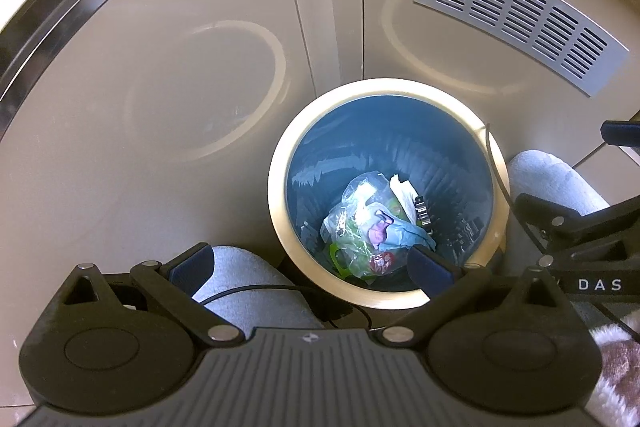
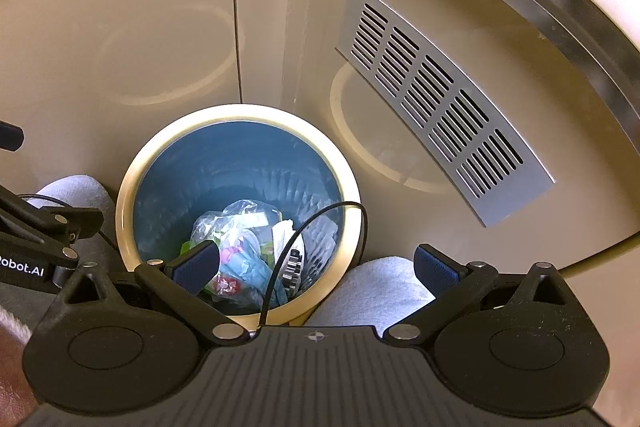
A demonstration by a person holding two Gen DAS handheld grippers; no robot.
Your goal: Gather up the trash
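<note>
Both the left claw (image 1: 310,269) and right claw (image 2: 316,267) are hovering wide open and empty over the bin (image 1: 280,195), where light, crinkly, slippery wrappers (image 1: 368,223) are lying, likely best pinched at a bunched fold.

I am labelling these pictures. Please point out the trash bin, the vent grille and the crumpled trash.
trash bin (image 1: 280,163), left wrist view, cream rim
vent grille (image 2: 440,99), right wrist view, slotted middle
crumpled trash (image 1: 368,223), left wrist view, clear plastic
</note>
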